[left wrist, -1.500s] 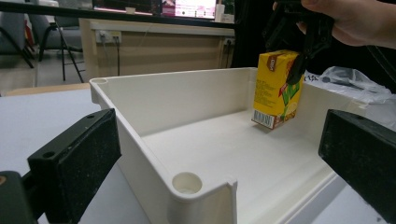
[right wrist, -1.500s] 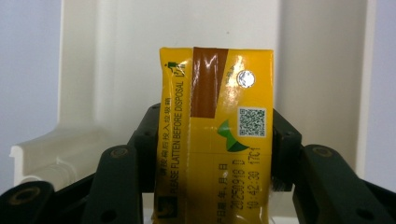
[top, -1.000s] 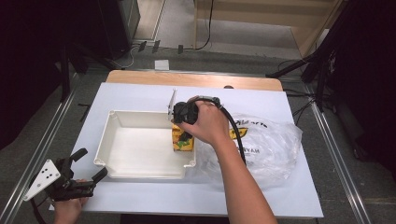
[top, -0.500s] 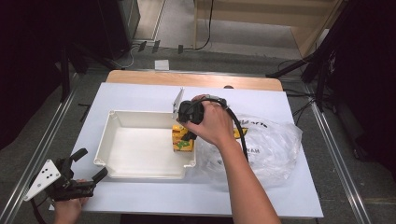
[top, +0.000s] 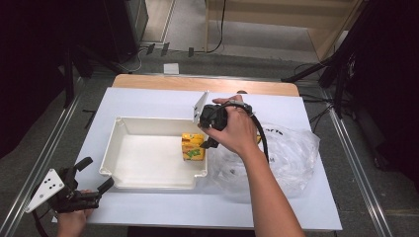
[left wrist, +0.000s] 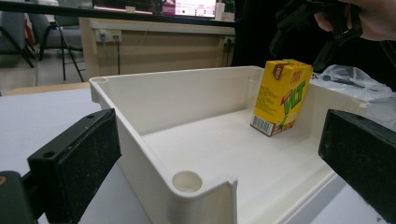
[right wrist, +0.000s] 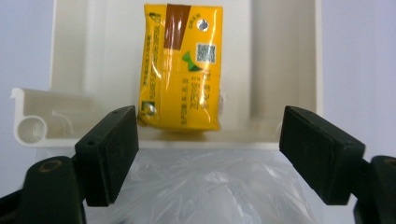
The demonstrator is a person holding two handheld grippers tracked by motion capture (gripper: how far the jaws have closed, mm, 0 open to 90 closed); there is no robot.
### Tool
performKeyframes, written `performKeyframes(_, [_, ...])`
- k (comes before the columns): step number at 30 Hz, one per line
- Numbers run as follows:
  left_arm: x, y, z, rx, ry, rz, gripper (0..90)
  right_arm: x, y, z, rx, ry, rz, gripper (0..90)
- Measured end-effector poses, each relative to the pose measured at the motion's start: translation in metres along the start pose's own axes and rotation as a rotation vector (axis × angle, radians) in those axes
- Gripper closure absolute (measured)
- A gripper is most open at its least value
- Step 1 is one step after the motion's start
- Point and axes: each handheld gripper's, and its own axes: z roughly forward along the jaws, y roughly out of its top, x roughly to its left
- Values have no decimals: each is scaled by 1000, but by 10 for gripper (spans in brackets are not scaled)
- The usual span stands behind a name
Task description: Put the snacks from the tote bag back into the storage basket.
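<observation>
Already the yellow juice carton (top: 193, 147) stood inside the white tray (top: 148, 174), tucked against the tray's right wall near its far right corner, leaning a little rather than dead upright as seen in the left gripper view (left wrist: 281, 97). So the placing part looked done, judging by the carton resting on the tray floor with nothing gripping it. The right gripper (top: 209, 140) hovered just over the tray's right rim, and its jaws had just been opening; they stood spread wide with nothing between the pads. In the right gripper view the carton (right wrist: 182, 67) sat beyond and between the two black pads, clear of both, closer to the left pad than the right one, with the tray rim (right wrist: 299, 56) between it and the clear plastic bag (right wrist: 196, 186) lying under the jaws. That bag (top: 286, 158) lay crumpled on the table's right side, touching the tray's right wall. What was left, as I judged it: pulling the right hand away, and maybe fetching anything more from the bag, though I couldn't tell whether it held other items. The left gripper (top: 86, 190) rested at the table's near left corner, near the tray's near left corner, jaws spread and holding nothing.
</observation>
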Motion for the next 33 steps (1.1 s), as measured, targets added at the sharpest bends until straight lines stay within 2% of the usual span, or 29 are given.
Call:
performKeyframes(3, [0,0,0,0,-1,0,0,0,-6,-4,-13,4,4,193])
performKeyframes(5, [0,0,0,0,0,0,0,0,-9,-7,-24,-16,6,188])
performKeyframes(15, [0,0,0,1,0,0,0,2,-27,-13,-20,-17,23,186])
performKeyframes(21, [0,0,0,1,0,-1,0,4,-39,-20,-27,-35,34,187])
performKeyframes(33, [0,0,0,0,2,-2,0,9,-62,-24,-15,-41,59,193])
